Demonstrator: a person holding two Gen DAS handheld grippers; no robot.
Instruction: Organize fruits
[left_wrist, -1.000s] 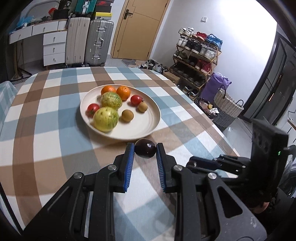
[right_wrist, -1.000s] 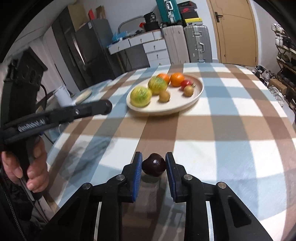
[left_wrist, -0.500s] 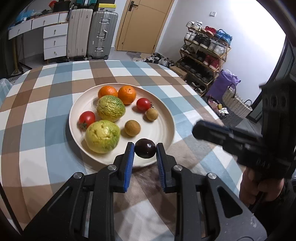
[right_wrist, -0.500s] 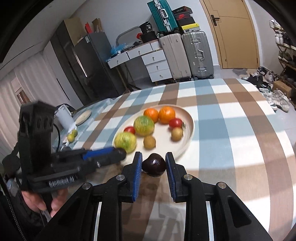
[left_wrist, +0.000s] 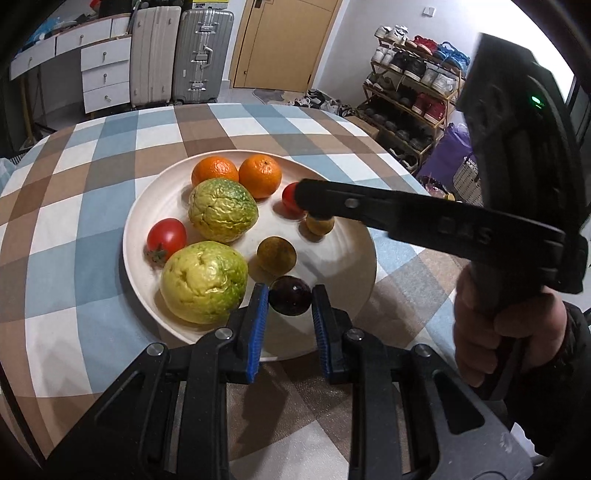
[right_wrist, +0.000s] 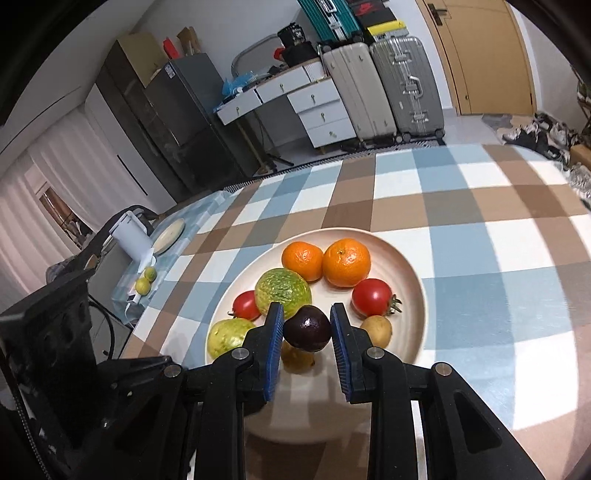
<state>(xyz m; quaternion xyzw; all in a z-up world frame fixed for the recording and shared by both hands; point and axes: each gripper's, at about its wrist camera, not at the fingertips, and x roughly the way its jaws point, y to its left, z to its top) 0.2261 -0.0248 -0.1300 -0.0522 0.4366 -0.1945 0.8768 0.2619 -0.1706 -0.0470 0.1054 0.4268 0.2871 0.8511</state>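
A cream plate (left_wrist: 137, 225) on the checked tablecloth holds two oranges (left_wrist: 260, 175), two green guavas (left_wrist: 204, 281), two tomatoes (left_wrist: 166, 236) and two small brown fruits (left_wrist: 276, 254). My left gripper (left_wrist: 289, 306) is shut on a dark round fruit (left_wrist: 290, 300) just over the plate's near rim. My right gripper (right_wrist: 307, 329) is shut on a second dark fruit (right_wrist: 307, 328), held above the plate's (right_wrist: 417, 280) middle, near a tomato (right_wrist: 372, 297) and a guava (right_wrist: 282, 291). Seen from the left wrist, the right gripper's fingers (left_wrist: 369, 206) reach across the plate, half hiding the far tomato.
The round table's edge curves away at the right, with a shoe rack (left_wrist: 413, 92) and a basket beyond. A side surface at the left carries a white appliance (right_wrist: 133, 236) and two small green fruits (right_wrist: 144, 284). Suitcases (right_wrist: 380, 88) and drawers stand behind.
Both grippers moved forward with their dark fruits. The left went from the cloth before the plate to over its near rim. The right came from further back to above the plate's middle.
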